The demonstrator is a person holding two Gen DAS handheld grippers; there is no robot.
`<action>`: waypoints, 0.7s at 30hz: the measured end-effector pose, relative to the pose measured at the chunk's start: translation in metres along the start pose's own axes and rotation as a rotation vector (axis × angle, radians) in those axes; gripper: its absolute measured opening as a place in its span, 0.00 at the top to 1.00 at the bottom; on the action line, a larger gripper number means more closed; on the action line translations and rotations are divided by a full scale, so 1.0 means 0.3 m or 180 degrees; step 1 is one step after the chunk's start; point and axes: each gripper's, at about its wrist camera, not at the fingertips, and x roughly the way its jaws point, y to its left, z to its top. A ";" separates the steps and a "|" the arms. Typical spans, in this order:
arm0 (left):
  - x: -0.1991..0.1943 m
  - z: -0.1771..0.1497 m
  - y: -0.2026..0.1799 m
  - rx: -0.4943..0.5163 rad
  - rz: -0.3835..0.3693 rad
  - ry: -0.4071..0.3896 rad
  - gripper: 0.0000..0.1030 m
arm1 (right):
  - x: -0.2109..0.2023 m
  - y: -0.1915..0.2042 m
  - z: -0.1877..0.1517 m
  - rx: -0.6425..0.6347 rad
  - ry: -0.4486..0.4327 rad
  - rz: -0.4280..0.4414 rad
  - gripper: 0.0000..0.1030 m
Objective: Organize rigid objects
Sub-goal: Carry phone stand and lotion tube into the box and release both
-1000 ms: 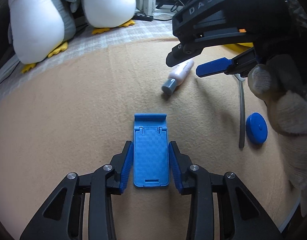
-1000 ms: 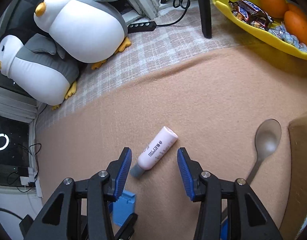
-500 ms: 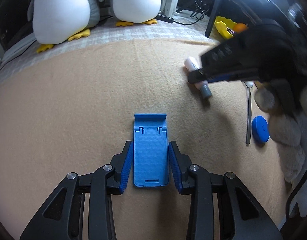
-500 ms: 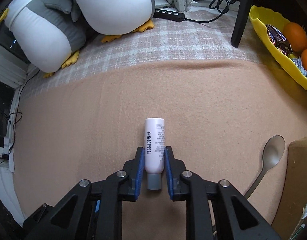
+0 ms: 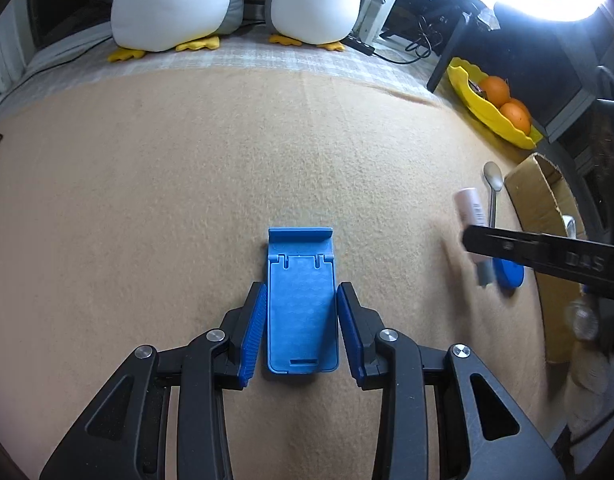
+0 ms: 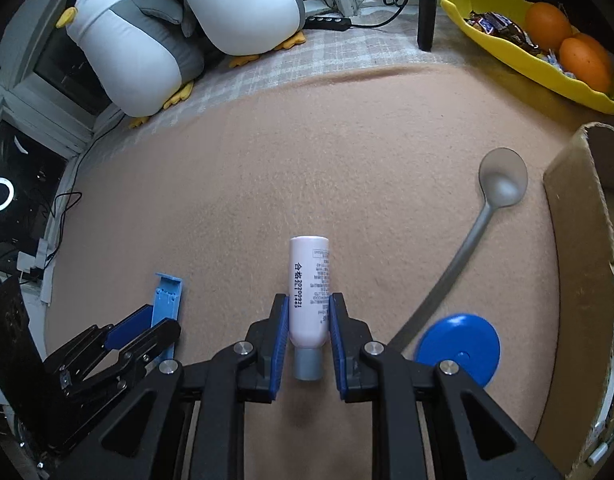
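My right gripper (image 6: 306,312) is shut on a white tube with a grey cap (image 6: 309,292) and holds it above the tan blanket. In the left wrist view the tube (image 5: 471,216) and the right gripper show blurred at the right. My left gripper (image 5: 301,308) is shut on a blue phone stand (image 5: 301,300) that lies flat on the blanket; the stand also shows in the right wrist view (image 6: 167,294). A grey spoon (image 6: 479,232) and a blue round disc (image 6: 459,346) lie to the right of the tube.
An open cardboard box (image 6: 579,280) stands at the right edge. A yellow bowl (image 6: 503,44) with oranges and sweets sits at the back right. Two plush penguins (image 6: 179,32) sit at the back left on a checked cloth.
My right gripper shut on the tube, lifted it and carried it right toward the box. My left gripper stays on the blue stand.
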 end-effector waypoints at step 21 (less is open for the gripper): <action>-0.132 0.041 -0.239 0.0413 -0.0168 -0.0261 0.67 | -0.340 -0.128 -0.157 0.0036 -0.0509 0.0161 0.83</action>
